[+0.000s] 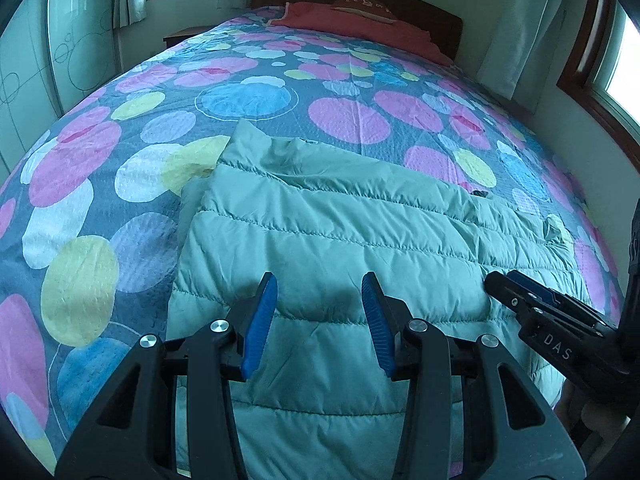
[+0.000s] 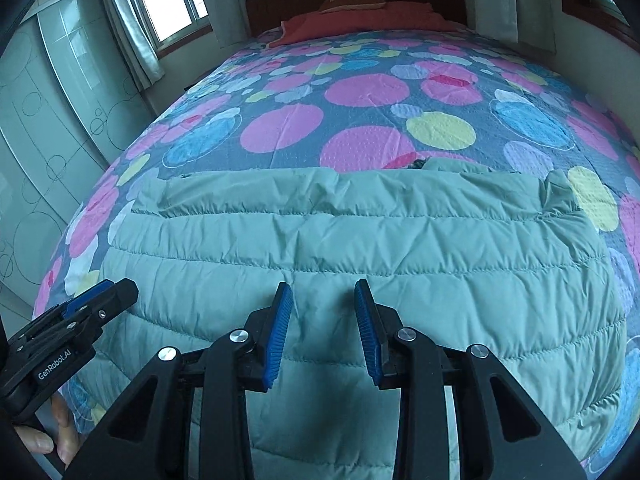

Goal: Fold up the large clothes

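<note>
A pale green quilted jacket (image 2: 360, 248) lies spread flat on the near part of the bed (image 1: 120, 160), its stitched channels running left to right across the spotted bedspread. It looks already doubled over at least once: the far edge is a thick, soft ridge, and at the far left corner a second layer peeks out underneath. A small dark bit, perhaps a zip pull, shows at the far right edge, though it is too small to be sure.

The left hand-held gripper (image 1: 320, 320) hovers just above the near half of the jacket with its blue pads spread wide, nothing between them. The right hand-held gripper (image 2: 322, 328) is poised the same way a little to the right, its pads apart and empty too. Each one appears at the edge of the other's view, so the two sit side by side, near one another over the padded cloth.

I would guess they are held low and parted like this to come down on the near edge or the sides for another fold, since a bulky jacket needs both ends lifted together to keep the layers from sliding. At the far end, a red blanket (image 2: 360, 24) and a pillow (image 2: 352, 0) rest by the headboard, well apart from the work.
</note>
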Motion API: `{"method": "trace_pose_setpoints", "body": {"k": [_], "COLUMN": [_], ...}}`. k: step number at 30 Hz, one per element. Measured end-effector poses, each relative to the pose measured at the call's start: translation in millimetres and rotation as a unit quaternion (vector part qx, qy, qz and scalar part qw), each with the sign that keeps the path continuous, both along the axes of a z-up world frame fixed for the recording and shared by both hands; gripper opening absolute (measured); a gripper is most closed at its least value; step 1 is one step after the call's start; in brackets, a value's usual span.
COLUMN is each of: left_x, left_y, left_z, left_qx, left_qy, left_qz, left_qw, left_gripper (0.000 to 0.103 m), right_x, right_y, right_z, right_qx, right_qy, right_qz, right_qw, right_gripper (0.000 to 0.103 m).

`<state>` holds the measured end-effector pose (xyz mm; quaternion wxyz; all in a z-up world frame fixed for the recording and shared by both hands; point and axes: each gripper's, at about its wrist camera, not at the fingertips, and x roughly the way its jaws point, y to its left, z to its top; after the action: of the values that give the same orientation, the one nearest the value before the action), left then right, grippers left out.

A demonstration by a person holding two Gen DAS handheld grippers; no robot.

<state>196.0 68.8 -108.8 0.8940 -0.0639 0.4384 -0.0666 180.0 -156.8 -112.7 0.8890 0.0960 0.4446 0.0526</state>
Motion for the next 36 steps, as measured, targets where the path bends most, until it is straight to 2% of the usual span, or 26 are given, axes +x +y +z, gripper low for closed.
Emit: {"method": "trace_pose_setpoints", "body": {"k": [9,22,27,32,34,36], "left_x": [3.5,-2.0,-5.8,-8.2,-7.9,-7.6], "left_y": [0.1,-7.3,10.1,34.5,39.5,46.3], "left_z": [-12.4,-14.0,-8.8,-7.9,-11.6,-15.4], "left_qx": [0.012,0.067,0.069,0.064,0.070,0.063], "left_qy": [0.001,-0.017,-0.015,-0.008,0.000,0.011], "left_qz": [0.001,0.003,0.033,0.081,0.096,0.109], "left_qw": [0.9999,0.9976,0.9970,0.9946,0.9928,0.9920], "left_gripper": [0.044,0.044,0.045,0.055,0.063,0.063], "right_x": [3.6,0.2,-0.2,-1.6,-2.2,-2.8], "right_y": [10.1,22.7,22.7,25.2,25.2,24.8], "right_z": [-17.0,-36.6,-38.4,-39.5,-40.2,-40.4], "right_qx": [-0.030,-0.081,-0.081,-0.091,-0.091,-0.088], "right_qy": [0.004,-0.013,-0.016,-0.021,-0.023,-0.024], "right_qz": [-0.004,0.000,-0.001,0.000,0.000,-0.001], "right_qw": [1.000,0.997,0.997,0.996,0.996,0.996], "right_gripper": [0.034,0.034,0.034,0.034,0.034,0.034]}}
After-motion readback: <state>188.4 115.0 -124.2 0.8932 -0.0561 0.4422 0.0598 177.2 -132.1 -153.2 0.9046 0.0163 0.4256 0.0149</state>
